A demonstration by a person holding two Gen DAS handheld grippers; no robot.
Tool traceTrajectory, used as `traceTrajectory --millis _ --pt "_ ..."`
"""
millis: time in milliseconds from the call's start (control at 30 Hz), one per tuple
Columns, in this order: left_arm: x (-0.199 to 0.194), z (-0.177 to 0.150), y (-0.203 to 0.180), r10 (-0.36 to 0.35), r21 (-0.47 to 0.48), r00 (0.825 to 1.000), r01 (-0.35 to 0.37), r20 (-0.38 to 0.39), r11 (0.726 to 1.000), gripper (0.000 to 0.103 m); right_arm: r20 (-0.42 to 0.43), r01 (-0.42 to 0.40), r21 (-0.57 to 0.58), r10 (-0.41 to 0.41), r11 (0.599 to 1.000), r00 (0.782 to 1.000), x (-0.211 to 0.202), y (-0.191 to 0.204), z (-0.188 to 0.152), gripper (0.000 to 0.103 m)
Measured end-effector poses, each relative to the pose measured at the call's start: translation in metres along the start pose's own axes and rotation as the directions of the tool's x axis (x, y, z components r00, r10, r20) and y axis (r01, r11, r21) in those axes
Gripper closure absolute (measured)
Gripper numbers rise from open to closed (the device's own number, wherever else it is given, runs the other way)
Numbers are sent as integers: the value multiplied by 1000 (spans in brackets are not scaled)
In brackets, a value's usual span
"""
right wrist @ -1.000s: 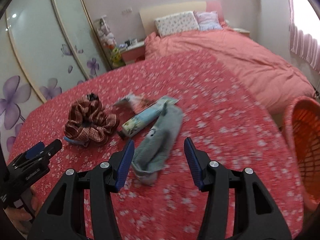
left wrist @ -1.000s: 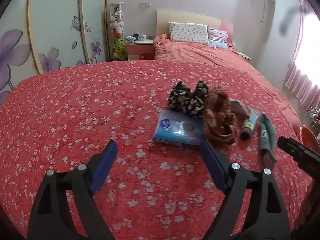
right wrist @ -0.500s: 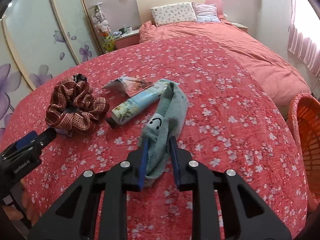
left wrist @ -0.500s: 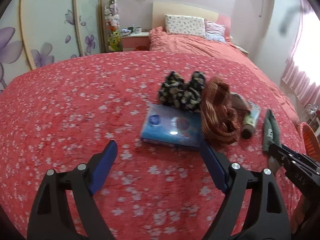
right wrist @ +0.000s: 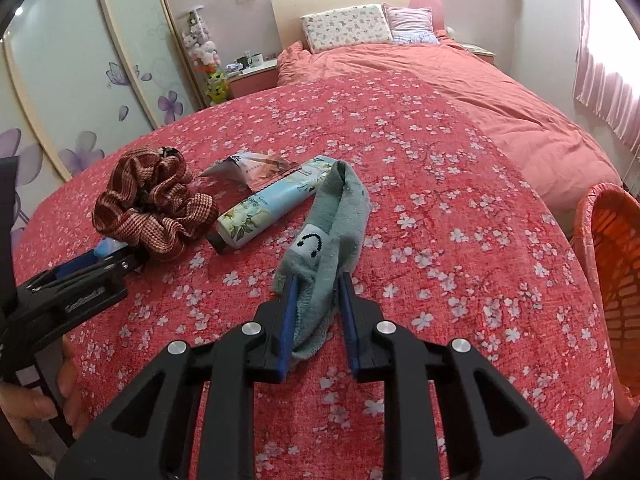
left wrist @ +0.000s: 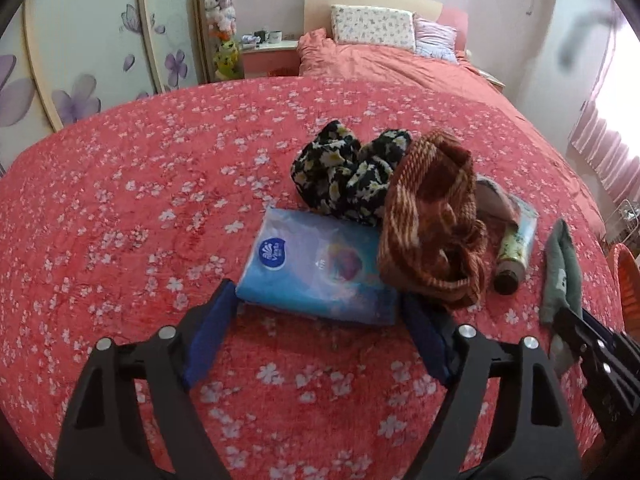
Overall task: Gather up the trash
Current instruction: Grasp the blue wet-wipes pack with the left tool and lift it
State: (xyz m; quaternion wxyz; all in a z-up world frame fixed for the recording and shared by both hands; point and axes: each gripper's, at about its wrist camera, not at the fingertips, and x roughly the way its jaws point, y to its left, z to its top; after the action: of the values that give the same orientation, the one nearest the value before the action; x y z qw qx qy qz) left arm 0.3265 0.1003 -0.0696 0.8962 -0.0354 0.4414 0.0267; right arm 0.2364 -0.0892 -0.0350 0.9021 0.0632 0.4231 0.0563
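Note:
On the red flowered cover lie a blue tissue pack (left wrist: 316,268), a black floral scrunchie (left wrist: 348,176), a brown checked scrunchie (left wrist: 436,220), a torn wrapper (right wrist: 256,168), a flowered tube (right wrist: 272,208) and a grey-green sock (right wrist: 328,236). My left gripper (left wrist: 316,336) is open, its fingers level with the near corners of the tissue pack. My right gripper (right wrist: 318,312) is shut on the near end of the sock, which still lies on the cover. The sock also shows in the left wrist view (left wrist: 560,268).
An orange basket (right wrist: 612,264) stands off the right edge of the covered surface. Behind are a bed with pillows (right wrist: 348,26), a pink nightstand (left wrist: 268,56) and wardrobe doors with purple flowers (left wrist: 80,60). A hand holds the left gripper's handle (right wrist: 36,392).
My right gripper moved onto the sock and closed on its near end. My left gripper moved forward until its open fingers reach the tissue pack.

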Motion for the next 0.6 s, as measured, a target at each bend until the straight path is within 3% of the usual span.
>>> traceTrajectory --millis 133,467,600 --pt "4 4 3 13 -19 1000 -13 4 1000 30 0 6 -5 -6 1000 1000 -1 1 -2 82" --pt "-6 -7 55 53 -72 999 -53 4 996 30 -7 -2 4 2 1000 1000 1 -3 -1 81" --pt "-7 -10 58 68 -68 998 -68 -1 995 30 -7 -3 5 3 1000 1000 1 -3 -1 81"
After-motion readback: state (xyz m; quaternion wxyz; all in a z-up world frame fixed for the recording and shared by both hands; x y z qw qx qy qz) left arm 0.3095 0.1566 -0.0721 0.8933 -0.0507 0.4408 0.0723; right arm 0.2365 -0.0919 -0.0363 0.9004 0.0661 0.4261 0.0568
